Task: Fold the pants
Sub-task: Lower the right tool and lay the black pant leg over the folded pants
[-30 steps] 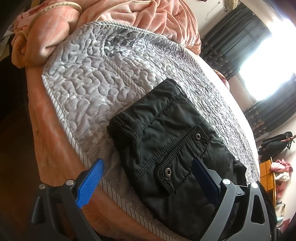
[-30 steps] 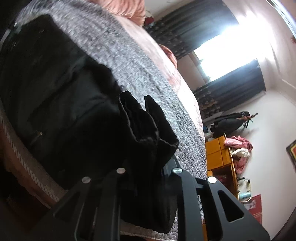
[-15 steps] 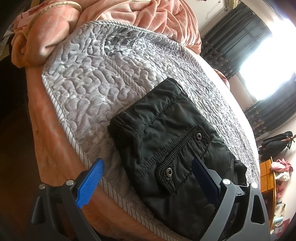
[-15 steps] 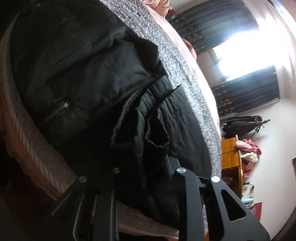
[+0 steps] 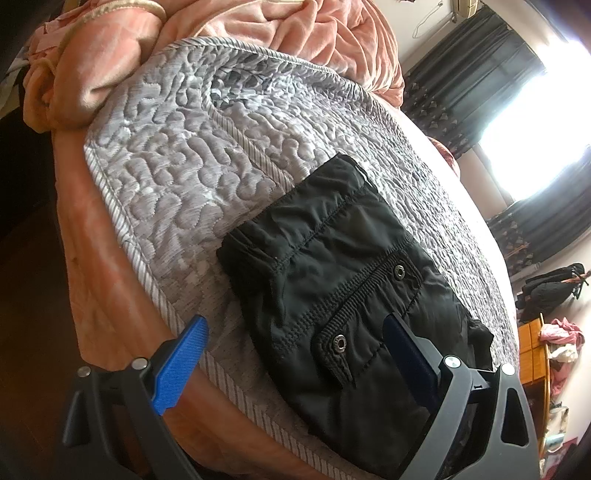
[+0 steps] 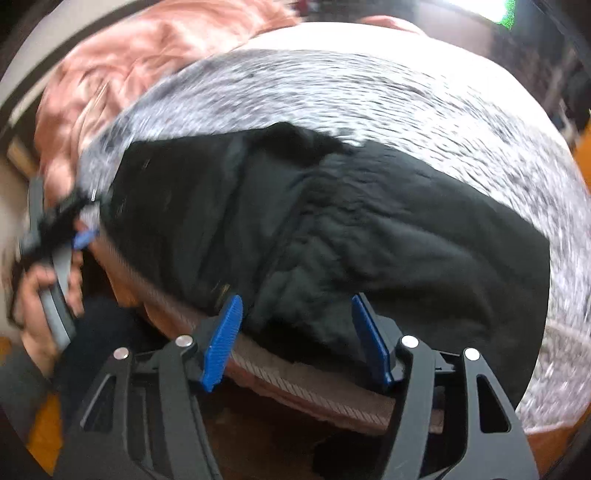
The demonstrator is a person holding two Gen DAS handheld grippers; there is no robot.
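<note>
the right tongs (image 6: 295, 332) have just been opening: a second ago their blue pads were pinched on a bunched edge of the black padded pants (image 5: 343, 295), and now the pads stand apart with that fabric lying loose on the bed between and beyond them, no longer gripped. that view is smeared by motion and its angle on the bed has changed sharply, so the right tongs have swung round while letting go. the left tongs (image 5: 295, 365) look the same as before, wide apart and holding nothing, one blue pad over the quilt's edge and the other over the pants.

the pants now lie as a compact folded bundle on the grey quilted bedspread (image 5: 192, 155), near the bed's front edge, with the crumpled pink blanket (image 5: 295, 33) well behind. a person's hand (image 6: 40, 291) holding the left tool shows at the far left of the right view.

judging from this, the last fold has been laid down and released; the task seems close to done, perhaps needing only a tidy.
</note>
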